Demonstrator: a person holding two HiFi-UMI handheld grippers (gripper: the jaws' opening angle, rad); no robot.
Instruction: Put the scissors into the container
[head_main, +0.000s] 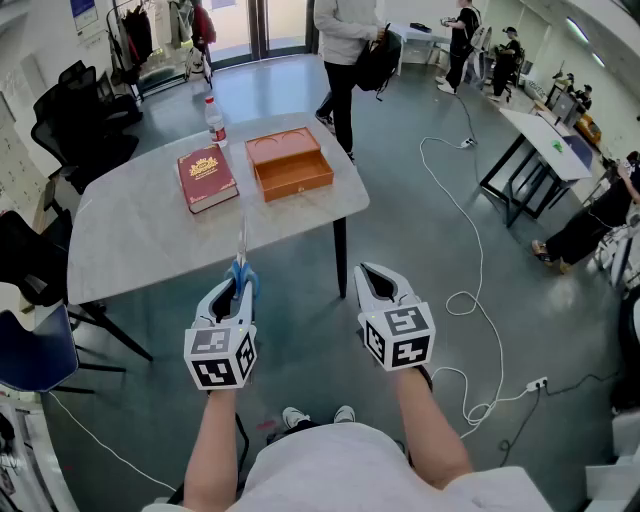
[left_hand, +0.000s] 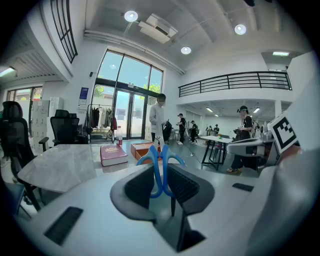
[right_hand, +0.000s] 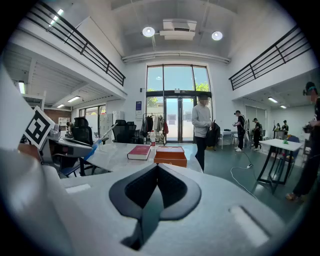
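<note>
Blue-handled scissors (head_main: 242, 268) stand in my left gripper (head_main: 236, 287), which is shut on their handles; the blades point forward over the near edge of the marble table (head_main: 140, 240). In the left gripper view the handles (left_hand: 161, 162) rise between the pads. The orange container (head_main: 290, 165) lies open at the table's far side, seen also in the left gripper view (left_hand: 142, 149) and in the right gripper view (right_hand: 170, 156). My right gripper (head_main: 373, 274) hovers off the table's right corner, shut and empty (right_hand: 157, 182). The right gripper view also catches the held scissors (right_hand: 95, 145).
A red book (head_main: 206, 177) lies left of the container, a water bottle (head_main: 215, 122) behind it. A person (head_main: 345, 50) stands beyond the table. Black chairs (head_main: 80, 120) crowd the left side. A white cable (head_main: 470, 260) snakes over the floor towards a second desk (head_main: 540, 150).
</note>
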